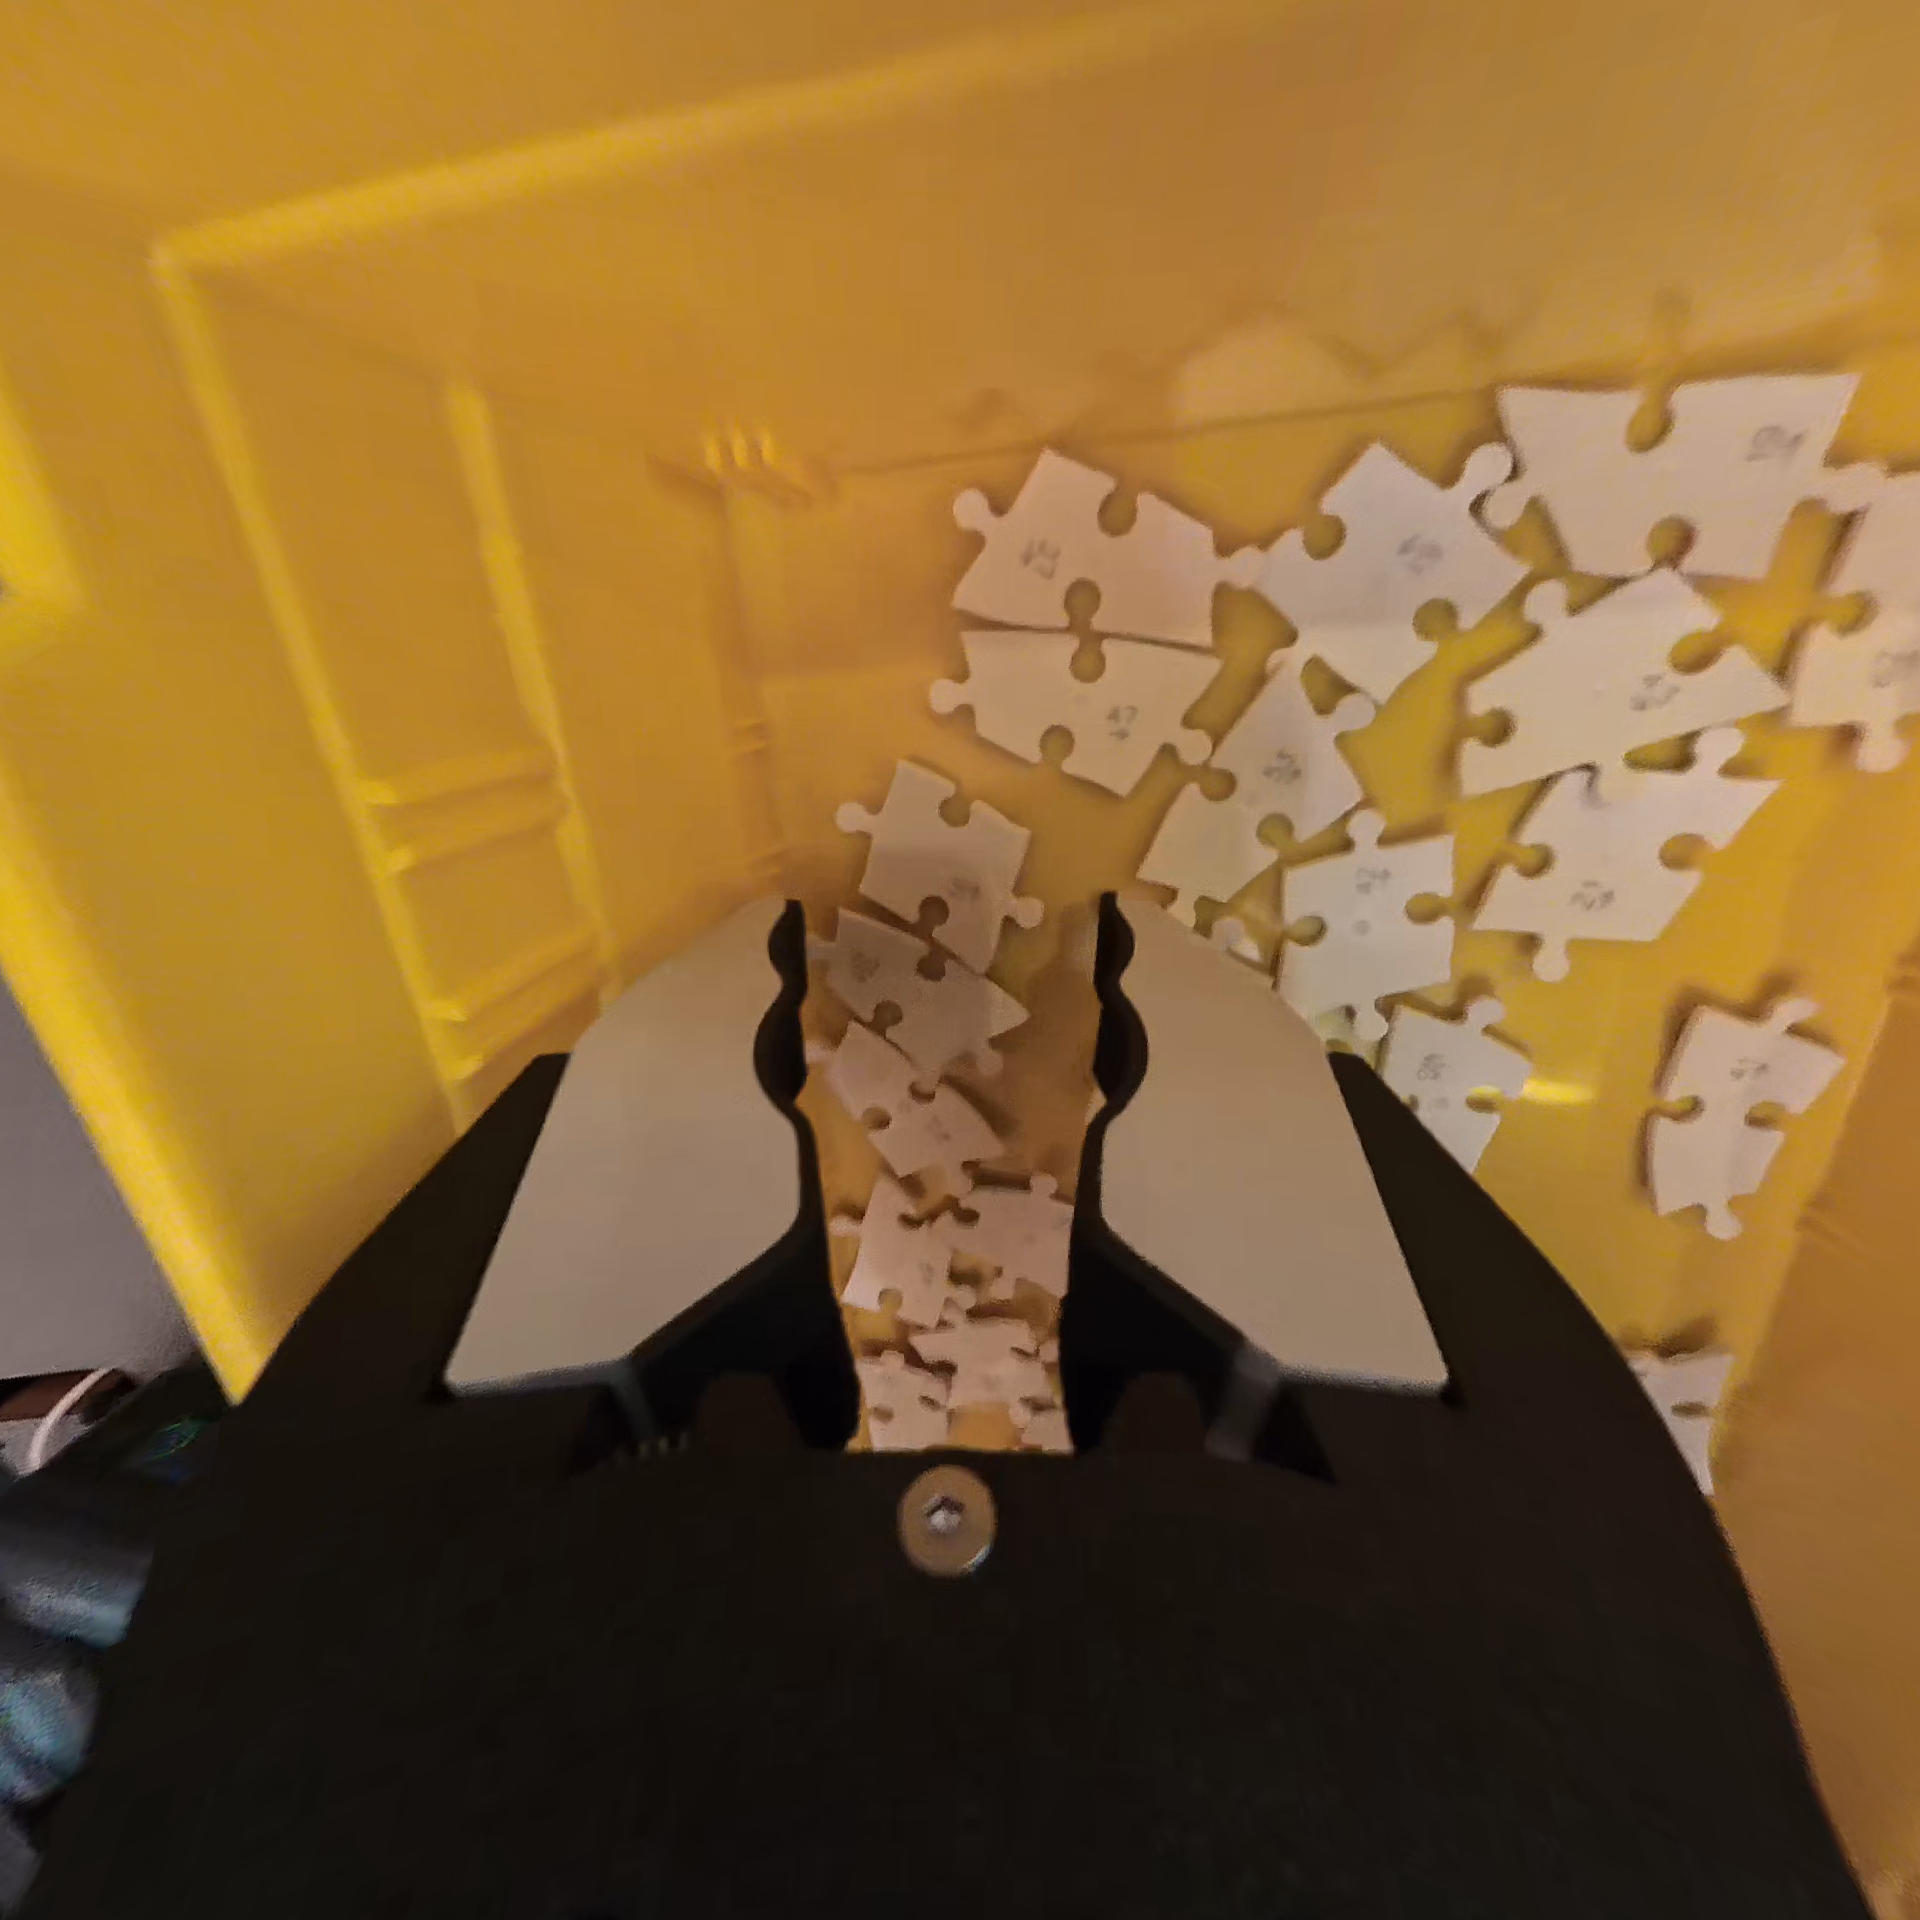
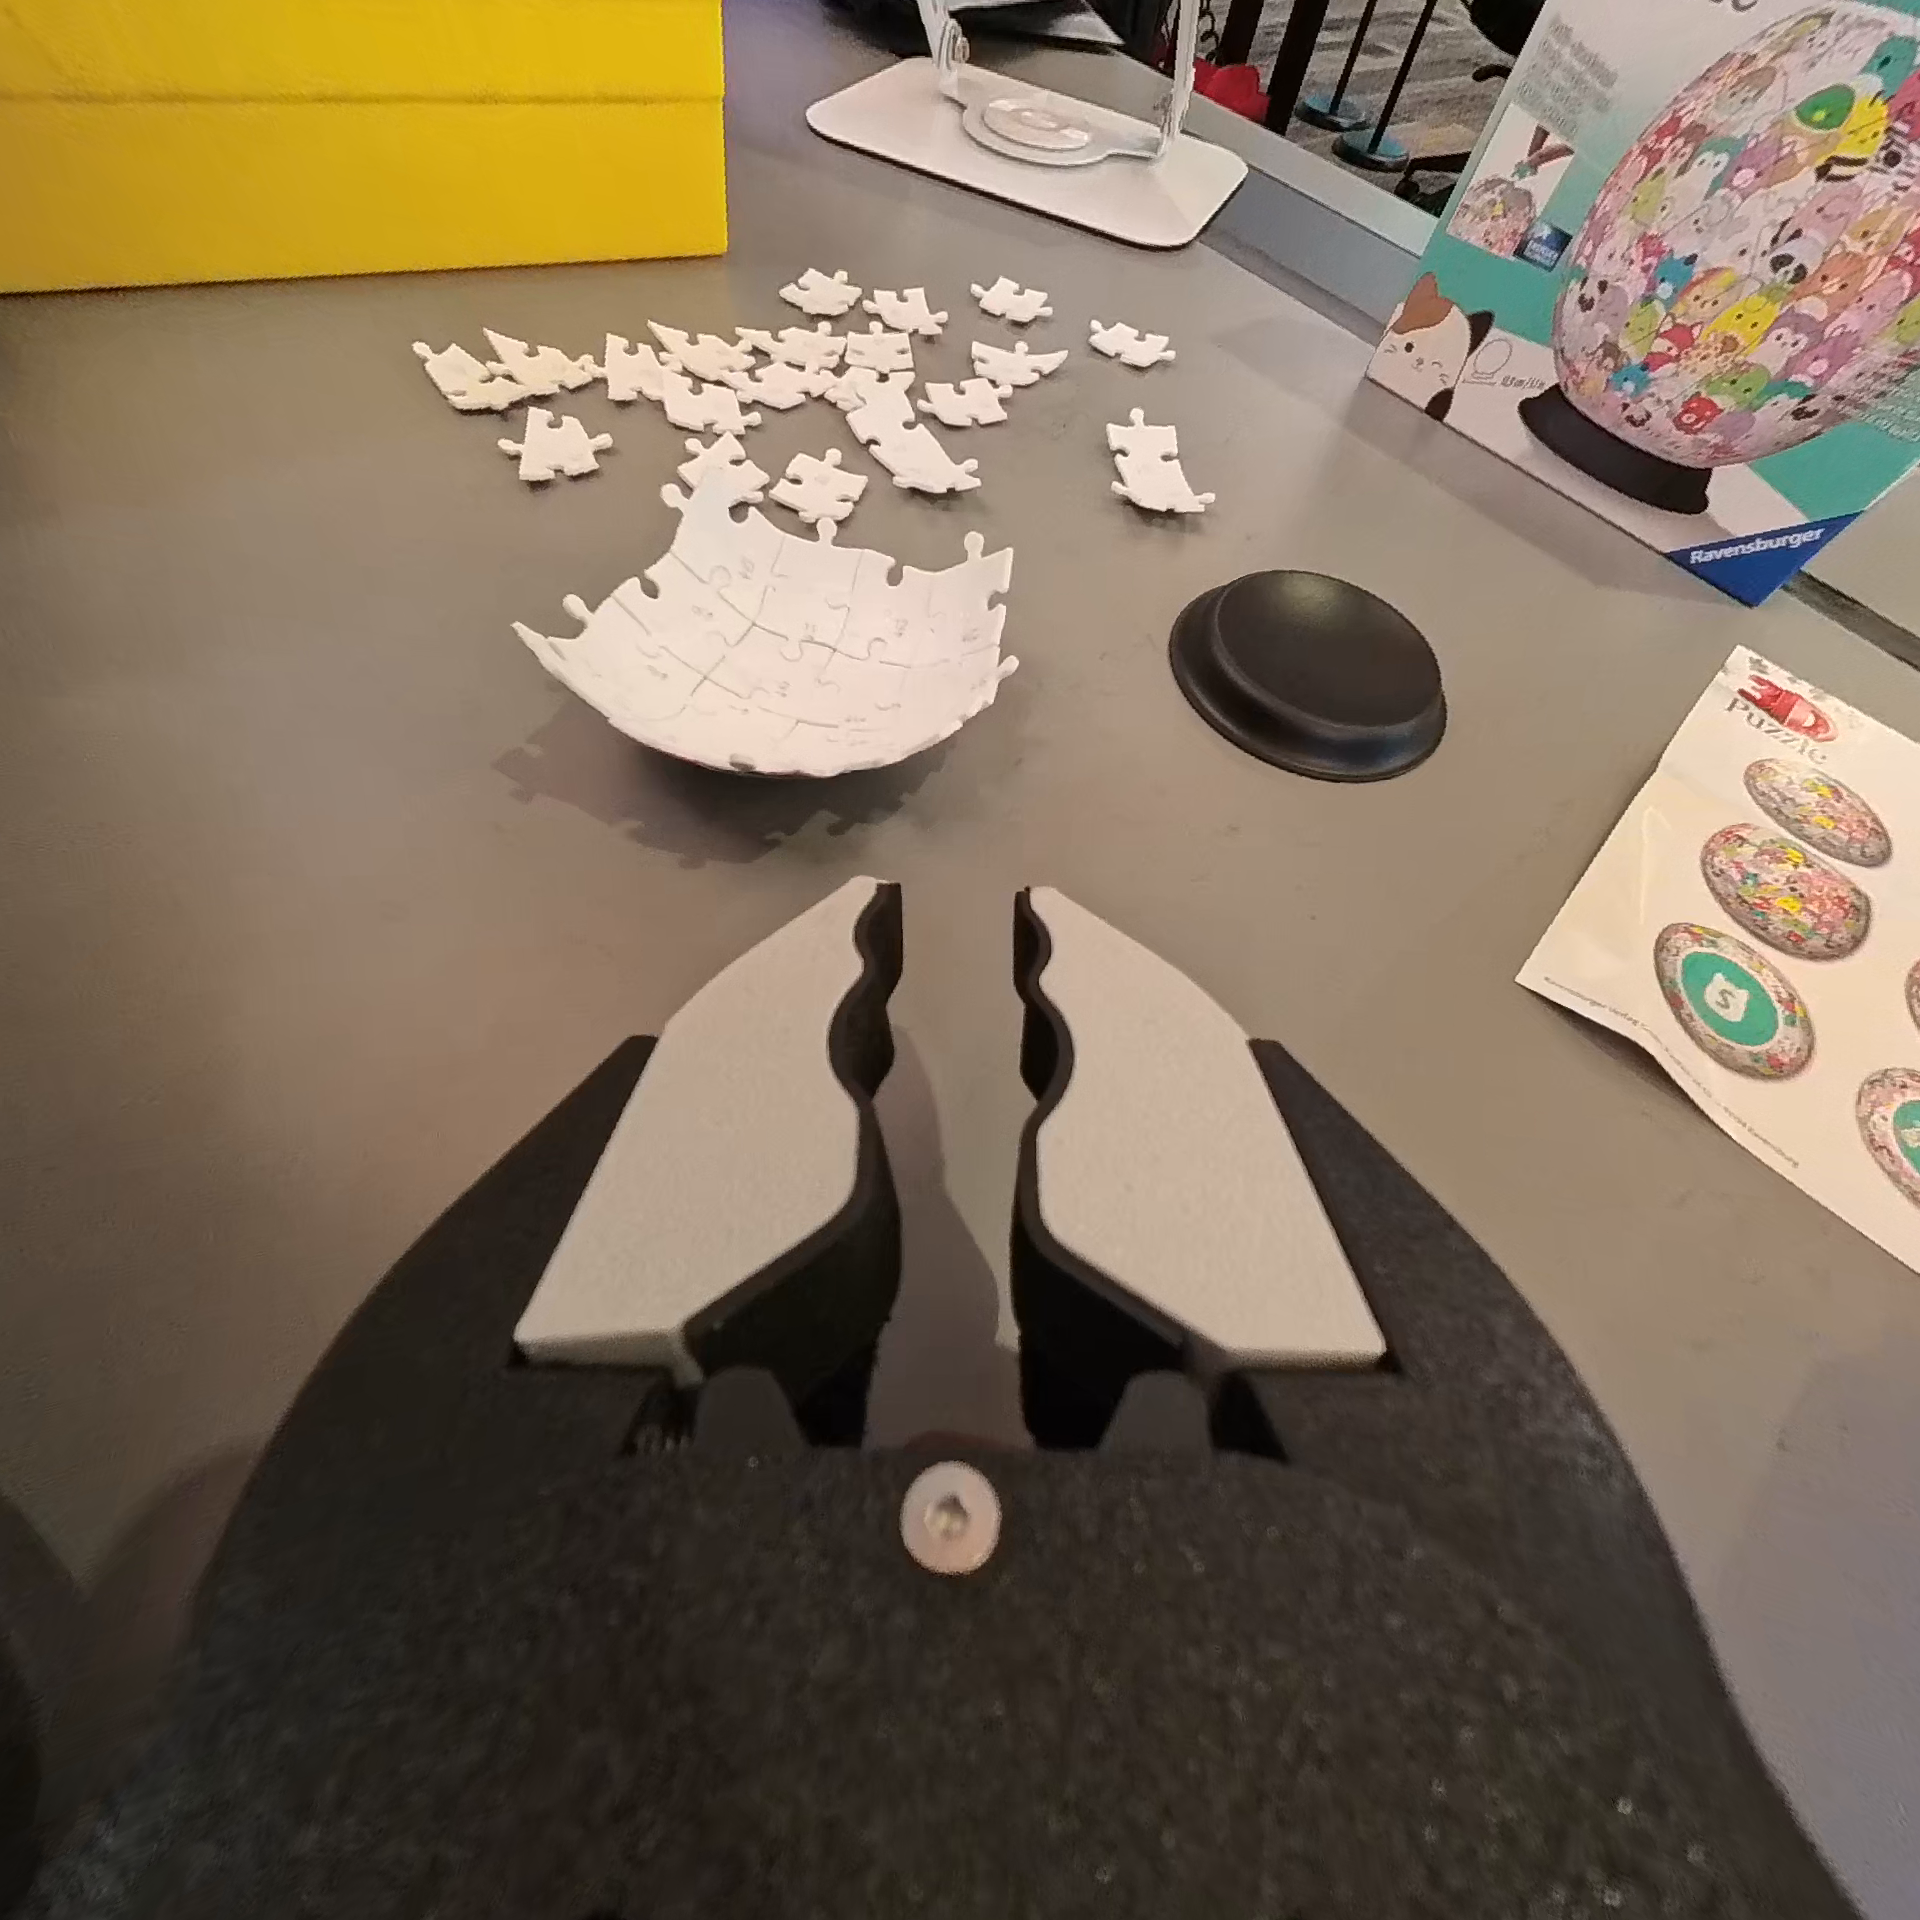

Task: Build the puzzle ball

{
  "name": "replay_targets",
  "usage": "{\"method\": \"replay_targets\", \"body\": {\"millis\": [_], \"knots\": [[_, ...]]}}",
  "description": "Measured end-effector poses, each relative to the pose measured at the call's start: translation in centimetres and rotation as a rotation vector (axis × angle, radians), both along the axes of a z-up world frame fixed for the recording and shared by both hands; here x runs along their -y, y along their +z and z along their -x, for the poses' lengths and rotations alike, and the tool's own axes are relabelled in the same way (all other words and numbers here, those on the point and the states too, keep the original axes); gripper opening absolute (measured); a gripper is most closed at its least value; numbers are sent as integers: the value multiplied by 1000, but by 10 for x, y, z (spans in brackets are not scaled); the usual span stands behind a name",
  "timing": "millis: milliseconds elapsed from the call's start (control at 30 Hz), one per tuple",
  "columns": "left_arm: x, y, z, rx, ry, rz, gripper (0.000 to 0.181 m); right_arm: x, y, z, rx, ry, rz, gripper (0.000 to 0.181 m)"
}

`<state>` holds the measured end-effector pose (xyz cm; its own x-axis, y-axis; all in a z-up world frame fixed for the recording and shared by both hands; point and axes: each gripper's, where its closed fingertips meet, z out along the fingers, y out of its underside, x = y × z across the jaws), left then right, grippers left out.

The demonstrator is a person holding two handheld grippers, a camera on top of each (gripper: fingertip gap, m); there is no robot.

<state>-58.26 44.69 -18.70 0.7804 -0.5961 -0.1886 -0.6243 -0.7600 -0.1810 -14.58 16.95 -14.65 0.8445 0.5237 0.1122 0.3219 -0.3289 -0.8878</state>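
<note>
Both empty and parted, the left hand-held gripper (image 1: 951,914) searches the yellow bin (image 1: 416,623) for the next puzzle piece (image 1: 940,862), the right hand-held gripper (image 2: 958,899) waits near the half-built shell (image 2: 769,655).

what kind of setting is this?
Likely an office or lab worktable, not a home: plain grey table, a yellow bin of puzzle pieces, a white stand base at the far edge.
</note>
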Motion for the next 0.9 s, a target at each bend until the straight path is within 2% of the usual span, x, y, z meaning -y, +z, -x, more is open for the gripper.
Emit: {"method": "replay_targets", "body": {"millis": [100, 167, 333, 400, 600, 733, 900], "knots": [[0, -2, -3, 53, 25, 8, 46, 0, 0, 0, -3, 1, 6, 20], [4, -3, -8, 98, 23, 34, 33, 0, 0, 0, -6, 0, 5, 20], [5, -3, -9, 119, 17, 25, 30, 1, 0, 0, -4, 0, 3, 20], [9, -3, -12, 109, -20, 28, 16, 1, 0, 0, -3, 1, 1, 20], [18, -2, -18, 117, -71, 8, 16, 1, 0, 0, -4, 1, 0, 20], [25, 13, -23, 121, -119, -28, 3, 1, 0, 0, -1, 4, -1, 19], [32, 25, -22, 117, -156, -40, 2, 1, 0, 1, 3, 7, -1, 19]]}}
